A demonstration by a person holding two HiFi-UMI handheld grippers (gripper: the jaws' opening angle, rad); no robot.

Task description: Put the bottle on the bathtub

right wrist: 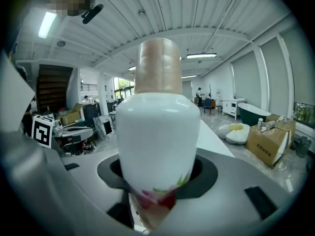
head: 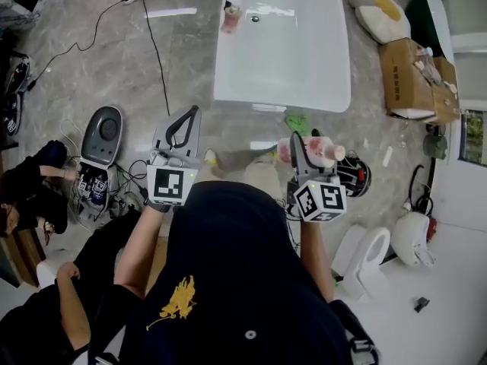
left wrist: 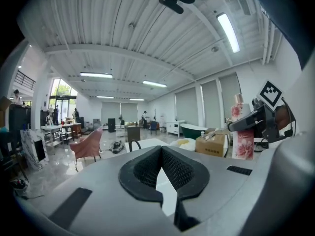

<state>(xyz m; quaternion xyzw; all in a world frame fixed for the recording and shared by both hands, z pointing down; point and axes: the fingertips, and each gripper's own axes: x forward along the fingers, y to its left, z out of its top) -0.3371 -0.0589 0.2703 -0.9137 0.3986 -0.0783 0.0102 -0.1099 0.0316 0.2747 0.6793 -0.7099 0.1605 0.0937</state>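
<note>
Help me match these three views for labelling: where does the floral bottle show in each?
Head view: the bottle is right of centre, held in the right gripper.
Left gripper view: the bottle is at the far right.
Right gripper view: the bottle fills the centre, between the jaws.
Shared landmark: the cardboard box.

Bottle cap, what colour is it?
Tan. The cap tops the white bottle; clearest in the right gripper view.

The bottle [right wrist: 160, 146] is white with a red-and-pink flower print and green leaves; its cap [right wrist: 157, 65] looks pale tan, though blurred up close. The bathtub [head: 228, 90] is plain white, the floor [head: 84, 29] grey-marbled, and the cardboard box [head: 407, 78] brown.
</note>
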